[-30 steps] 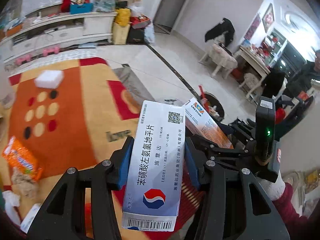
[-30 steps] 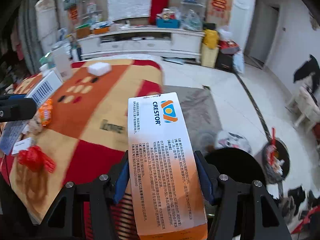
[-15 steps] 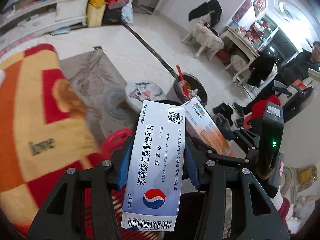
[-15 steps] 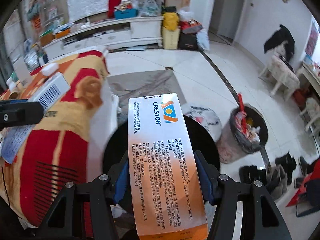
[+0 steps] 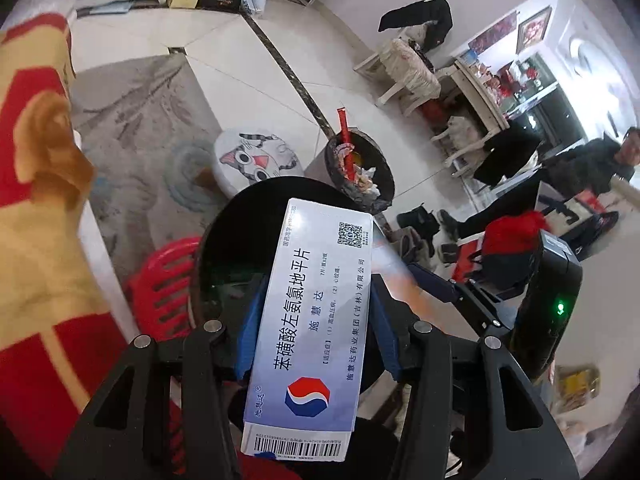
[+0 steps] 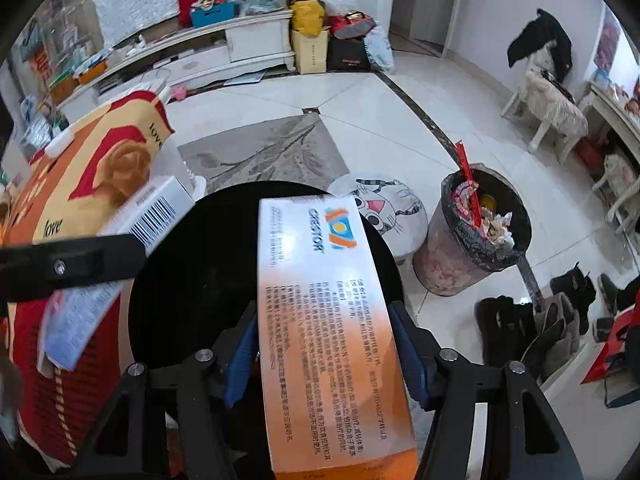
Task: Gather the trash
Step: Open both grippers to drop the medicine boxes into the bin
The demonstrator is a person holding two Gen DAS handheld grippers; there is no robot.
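Medicine boxes (image 5: 308, 328) above black bin (image 5: 224, 248)

Two boxes, two bins, two tools

Beside the round black bin (image 6: 192, 276): two medicine boxes, one blue-white box (image 5: 310, 320) and one orange-white box (image 6: 324, 320); two tools, left tool (image 5: 316, 316) and right tool (image 6: 326, 344); one full trash bin (image 6: 476, 232), one cat-face stool (image 6: 384, 208).

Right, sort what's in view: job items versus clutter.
Job:
- blue medicine box in left gripper
- orange Crestor box in right gripper
- black bin below
- full trash can

Clutter:
- cat stool
- boots
- chair
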